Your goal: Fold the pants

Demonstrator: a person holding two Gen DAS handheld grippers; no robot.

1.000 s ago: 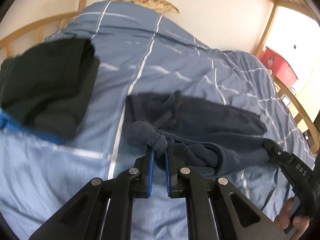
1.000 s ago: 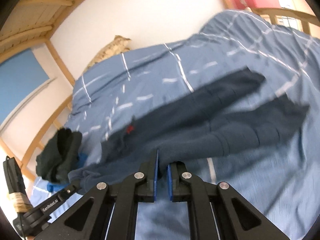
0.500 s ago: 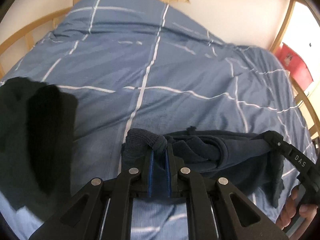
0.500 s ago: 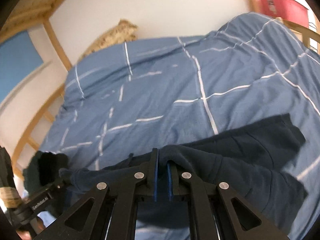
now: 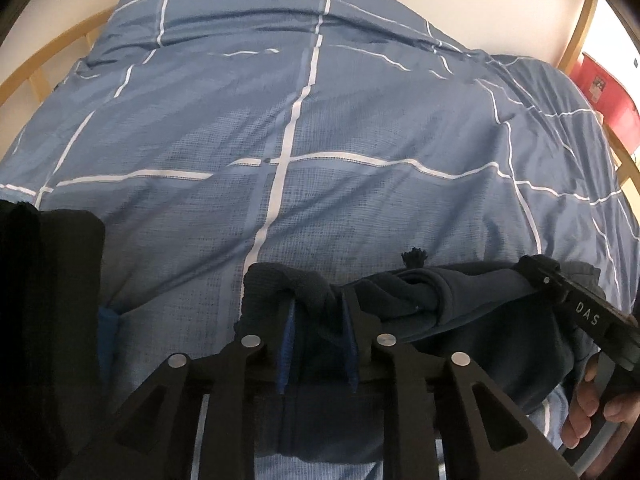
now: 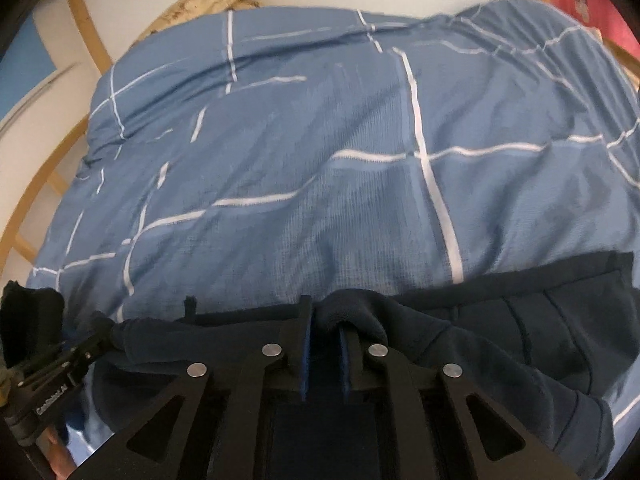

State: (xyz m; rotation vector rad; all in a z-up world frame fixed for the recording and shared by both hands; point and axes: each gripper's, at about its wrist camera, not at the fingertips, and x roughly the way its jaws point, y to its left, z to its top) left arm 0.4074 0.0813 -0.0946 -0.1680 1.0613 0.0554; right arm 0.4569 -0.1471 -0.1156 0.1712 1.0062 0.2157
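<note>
Dark navy pants lie doubled over along the near edge of a blue checked duvet, the hem end laid down on top of the rest of the garment. Judging by how the cloth lies, at least one fold is made and is being let go; a further fold to shorten the bundle, and some smoothing of the bunched edge, probably remain.

At far left in the left wrist view, a separate dark folded garment sits on the duvet, apart from the pants. Beside it, the left gripper points down at the bedding, its jaws opening to a narrow gap: a ribbed cuff of the pants is draped between and over the blue pads, which no longer appear to press on it.

To the right, the right gripper is likewise opening, its gap slimmer, with a hump of navy fabric sitting loose between the tips; its pads also seem just clear of the cloth. A person's hand holds that tool's handle at the frame's lower right. A red bin stands beyond the wooden bed frame.
</note>
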